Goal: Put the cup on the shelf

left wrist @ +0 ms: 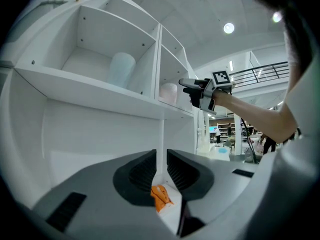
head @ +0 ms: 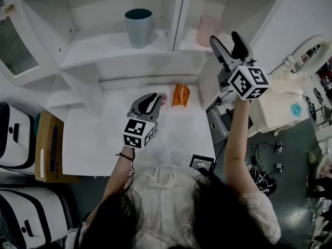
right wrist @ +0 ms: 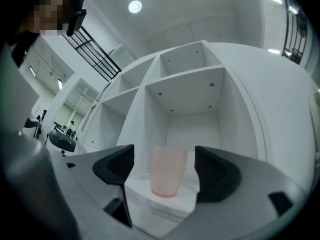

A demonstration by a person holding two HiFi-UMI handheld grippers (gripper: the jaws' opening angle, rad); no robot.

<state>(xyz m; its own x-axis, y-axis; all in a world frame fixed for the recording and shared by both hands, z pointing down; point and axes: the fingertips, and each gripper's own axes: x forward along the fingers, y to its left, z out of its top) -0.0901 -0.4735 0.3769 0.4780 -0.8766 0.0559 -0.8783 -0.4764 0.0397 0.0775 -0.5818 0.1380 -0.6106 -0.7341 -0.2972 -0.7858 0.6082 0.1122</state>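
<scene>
The right tongs (head: pixel 225 36) are held up at the shelf (head: pixel 104 53), jaws spread wide and empty. The pink cup (right wrist: pixel 168 171) stands upright on the shelf board just ahead of them, in line with the gap and touching neither jaw. A blue cup (head: pixel 138 27) stands one compartment to their left. The left tongs (head: pixel 149 98) hang lower over the white table (head: pixel 171 134), jaws drawn almost together on nothing. An orange thing (head: pixel 181 95) lies just beyond their tips.

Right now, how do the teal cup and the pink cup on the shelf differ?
The teal cup is dark, the pink cup pale. The teal cup stands in the left compartment, the pink cup in the right. The open right gripper faces the pink cup, not the teal cup. Both stand upright on the same shelf level.
</scene>
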